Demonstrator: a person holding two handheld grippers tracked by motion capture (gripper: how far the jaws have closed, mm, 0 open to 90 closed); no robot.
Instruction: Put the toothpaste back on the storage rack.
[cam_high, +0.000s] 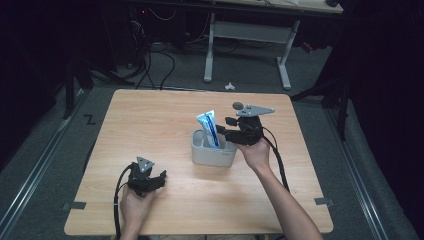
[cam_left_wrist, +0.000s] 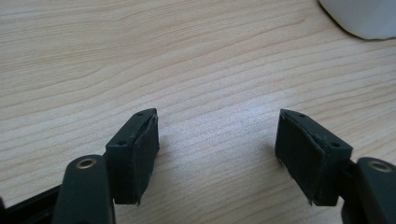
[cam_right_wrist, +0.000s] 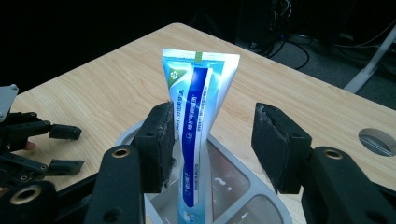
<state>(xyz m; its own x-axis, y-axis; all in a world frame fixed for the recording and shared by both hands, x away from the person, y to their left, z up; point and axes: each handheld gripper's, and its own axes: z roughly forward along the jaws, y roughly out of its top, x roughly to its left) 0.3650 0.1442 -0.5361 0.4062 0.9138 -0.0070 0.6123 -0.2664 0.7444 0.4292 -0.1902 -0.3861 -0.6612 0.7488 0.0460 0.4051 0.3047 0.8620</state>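
A blue and white toothpaste tube (cam_high: 210, 128) stands upright in a grey divided holder (cam_high: 212, 155) near the middle of the table. My right gripper (cam_high: 223, 130) hovers just right of the tube, open. In the right gripper view the tube (cam_right_wrist: 198, 116) rises between the jaws, close against the left pad (cam_right_wrist: 161, 144), and the holder (cam_right_wrist: 233, 205) lies below. My left gripper (cam_high: 159, 180) rests low over the table's front left, open with nothing between its pads (cam_left_wrist: 140, 154). A corner of the holder (cam_left_wrist: 364, 18) shows at the top right of the left gripper view.
The wooden table (cam_high: 150, 115) has bare surface all around the holder. A round cable hole (cam_right_wrist: 377, 140) sits in the tabletop. Behind the table stand a white desk frame (cam_high: 247, 45) and loose cables on the floor (cam_high: 160, 65).
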